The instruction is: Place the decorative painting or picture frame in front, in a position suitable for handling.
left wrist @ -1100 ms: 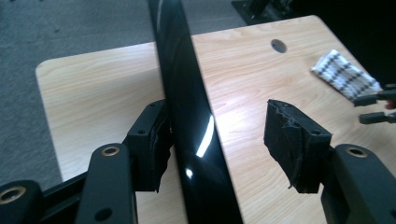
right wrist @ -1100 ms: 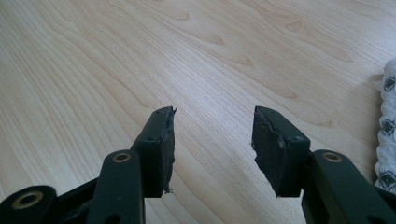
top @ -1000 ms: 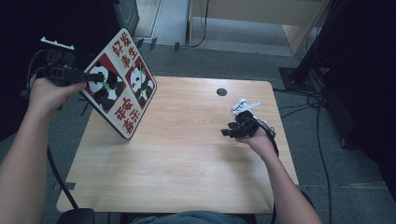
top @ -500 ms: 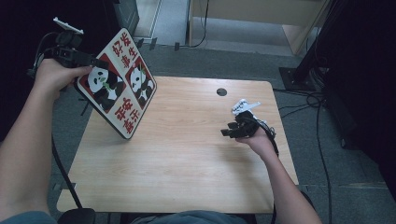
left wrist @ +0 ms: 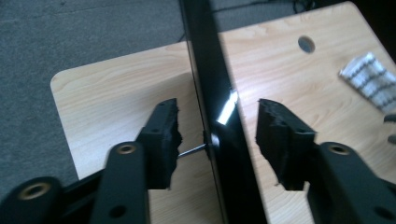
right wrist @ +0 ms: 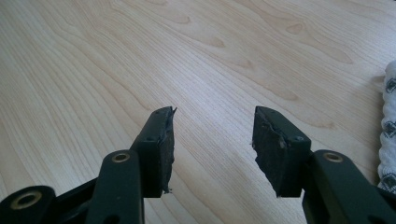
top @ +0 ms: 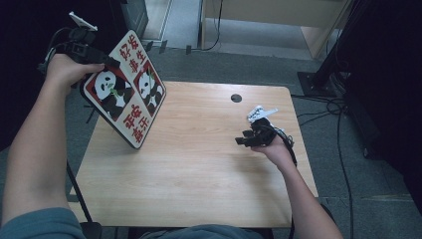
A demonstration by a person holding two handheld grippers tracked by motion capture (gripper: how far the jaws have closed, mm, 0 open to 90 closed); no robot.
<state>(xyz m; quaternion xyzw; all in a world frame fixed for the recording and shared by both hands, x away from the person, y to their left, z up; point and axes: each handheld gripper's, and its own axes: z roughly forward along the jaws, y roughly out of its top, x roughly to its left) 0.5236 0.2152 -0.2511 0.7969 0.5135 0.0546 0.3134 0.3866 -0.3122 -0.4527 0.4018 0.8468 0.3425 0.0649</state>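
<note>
A board (top: 124, 94) with panda pictures and red characters stands tilted on the left part of the wooden table (top: 199, 164). My left gripper (top: 103, 59) reaches over the board's upper left corner. In the left gripper view the board's black edge (left wrist: 205, 70) runs between the jaws of the left gripper (left wrist: 217, 126). These jaws have just been closing, and a gap still shows on each side of the edge. My right gripper (top: 241, 140) rests low on the table at the right. It is open (right wrist: 212, 126) over bare wood.
A white patterned piece (top: 261, 112), cloth or paper, lies just beyond the right gripper, also seen as a white patterned piece (right wrist: 388, 126) at its side. A round hole (top: 236, 98) sits near the table's far edge. Cables run on the floor at right.
The left hand has moved up and to the right onto the board's top corner, and its jaws have narrowed around the edge. The board and the right hand have stayed put.
</note>
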